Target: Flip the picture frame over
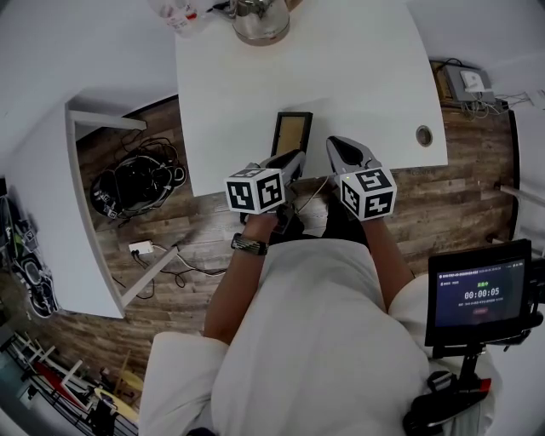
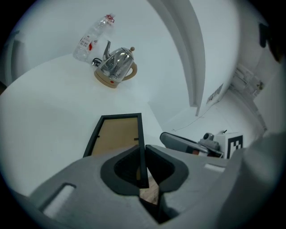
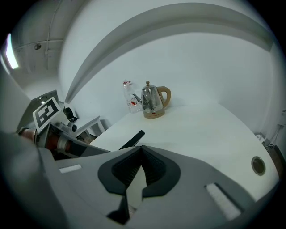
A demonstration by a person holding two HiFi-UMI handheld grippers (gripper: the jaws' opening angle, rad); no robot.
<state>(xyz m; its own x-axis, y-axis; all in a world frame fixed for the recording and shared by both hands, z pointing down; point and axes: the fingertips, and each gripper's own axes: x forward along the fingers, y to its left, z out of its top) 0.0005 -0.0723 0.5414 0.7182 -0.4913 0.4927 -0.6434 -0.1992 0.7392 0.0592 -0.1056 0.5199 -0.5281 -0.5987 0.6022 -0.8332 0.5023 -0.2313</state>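
Note:
The picture frame (image 1: 291, 134) has a black rim and lies on the white table (image 1: 366, 77) near its front edge, brown backing up. In the left gripper view the frame (image 2: 117, 134) runs away from me, and its right rail passes between the jaws. My left gripper (image 2: 144, 150) is shut on that rail near the near corner. In the head view the left gripper (image 1: 295, 158) sits at the frame's near end. My right gripper (image 1: 339, 145) hovers just right of the frame. Its jaws (image 3: 141, 148) meet at the tips with nothing between them, and the frame (image 3: 132, 139) shows as a dark strip beyond.
A steel kettle (image 1: 260, 19) and a plastic bottle (image 1: 179, 13) stand at the table's far edge. A cable hole (image 1: 424, 134) is at the table's right side. A timer screen (image 1: 479, 294) stands at the lower right. Cables lie on the wooden floor at left.

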